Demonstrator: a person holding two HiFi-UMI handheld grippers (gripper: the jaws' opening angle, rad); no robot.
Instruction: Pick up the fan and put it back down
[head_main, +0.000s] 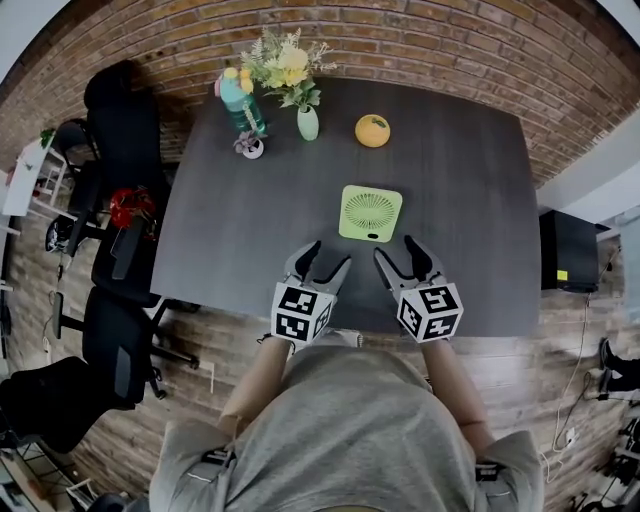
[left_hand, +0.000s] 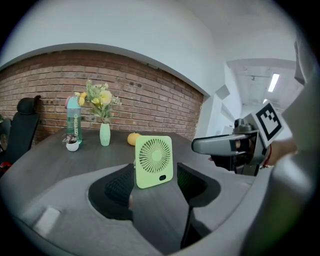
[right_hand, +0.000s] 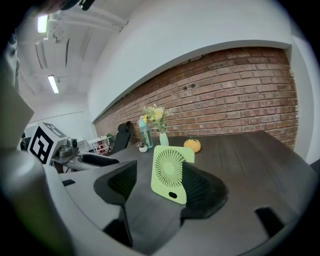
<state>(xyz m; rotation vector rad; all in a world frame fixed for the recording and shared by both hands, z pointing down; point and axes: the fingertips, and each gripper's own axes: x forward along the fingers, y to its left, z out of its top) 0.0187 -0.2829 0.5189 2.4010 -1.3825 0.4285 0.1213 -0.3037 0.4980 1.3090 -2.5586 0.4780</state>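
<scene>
The dark tabletop spreads wide. The left gripper and right gripper hover over its near edge, both with jaws wide apart and empty. The green fan stands upright at their 12 o'clock, with only bare tabletop between. Well beyond it, from 11 to 12 o'clock, stand a bottle, vase, orange and tiny pot.

Dark desk, five things on it.
I see a green fan standing mid-desk; near the far edge are a bottle, small white pot, flower vase and orange fruit.
</scene>
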